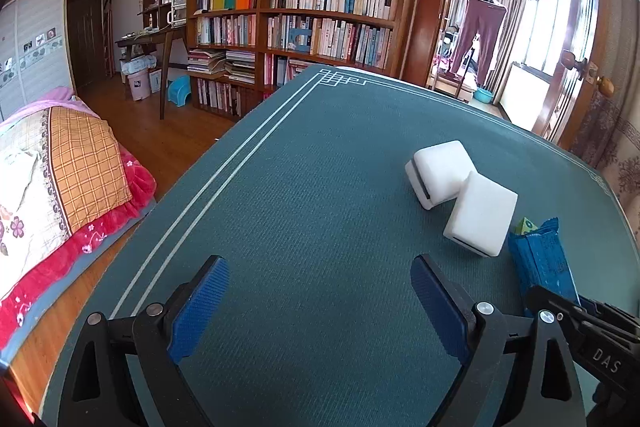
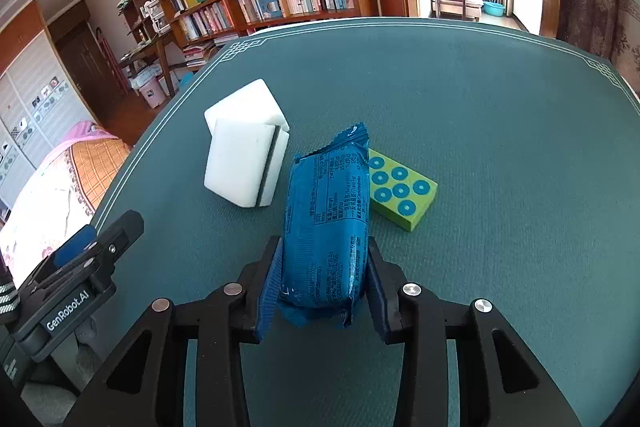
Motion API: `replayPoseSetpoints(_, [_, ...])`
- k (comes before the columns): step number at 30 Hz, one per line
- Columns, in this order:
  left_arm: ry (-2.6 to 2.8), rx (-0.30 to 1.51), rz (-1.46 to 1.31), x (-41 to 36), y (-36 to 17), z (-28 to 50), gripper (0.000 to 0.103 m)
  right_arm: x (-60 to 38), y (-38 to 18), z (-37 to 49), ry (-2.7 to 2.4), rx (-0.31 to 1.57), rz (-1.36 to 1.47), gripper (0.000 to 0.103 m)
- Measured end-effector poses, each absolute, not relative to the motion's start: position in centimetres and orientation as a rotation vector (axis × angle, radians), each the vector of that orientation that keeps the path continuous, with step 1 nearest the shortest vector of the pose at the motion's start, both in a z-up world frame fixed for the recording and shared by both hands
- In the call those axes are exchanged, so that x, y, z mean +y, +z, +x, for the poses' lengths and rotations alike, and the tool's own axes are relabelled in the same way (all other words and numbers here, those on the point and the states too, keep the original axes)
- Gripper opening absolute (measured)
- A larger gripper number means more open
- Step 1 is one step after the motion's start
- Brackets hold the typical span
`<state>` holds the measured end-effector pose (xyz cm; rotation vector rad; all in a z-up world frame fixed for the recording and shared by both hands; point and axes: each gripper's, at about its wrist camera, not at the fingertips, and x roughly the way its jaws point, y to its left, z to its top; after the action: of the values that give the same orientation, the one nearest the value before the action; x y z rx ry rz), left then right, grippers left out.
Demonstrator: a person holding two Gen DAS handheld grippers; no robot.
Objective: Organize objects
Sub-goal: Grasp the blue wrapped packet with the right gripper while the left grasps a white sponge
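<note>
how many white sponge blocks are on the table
2. The far white sponge block lies toward the bookshelf side; the near white sponge block leans against it, just left of the blue snack packet held in the right gripper. Nothing suggests more behind them.

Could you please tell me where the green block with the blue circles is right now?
In the right wrist view, the green block lies flat on the green table mat, just right of centre, with the blue snack packet overlapping its left edge.
</note>
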<state>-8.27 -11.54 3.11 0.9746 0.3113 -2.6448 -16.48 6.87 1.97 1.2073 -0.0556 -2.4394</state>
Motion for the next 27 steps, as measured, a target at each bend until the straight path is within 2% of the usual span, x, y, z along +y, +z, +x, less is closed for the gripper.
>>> replayPoseSetpoints(5, [-2.7,0.28,0.995,-10.2,3.5,-8.4,0.095,10.1,2.0,-14.3,-2.438,-0.149,1.211,0.038])
replayPoseSetpoints(11, [-2.761,0.257,1.042,-8.8,4.3,-9.2,0.095,13.5,2.2,-11.5,-2.456,-0.173,1.211,0.038])
replayPoseSetpoints(20, [-2.834,0.118,1.095,-5.3,4.8,-12.6,0.095,17.2,2.1,-9.8,-2.535,-0.226,1.204,0.038])
replayPoseSetpoints(25, [-2.839,0.087,1.134,-4.2,4.0,-14.9,0.093,18.1,2.2,-9.4,-2.551,-0.238,1.189,0.052])
replayPoseSetpoints(27, [-2.828,0.087,1.161,-4.0,3.6,-15.7,0.084,18.2,2.3,-9.4,-2.552,-0.237,1.178,0.053])
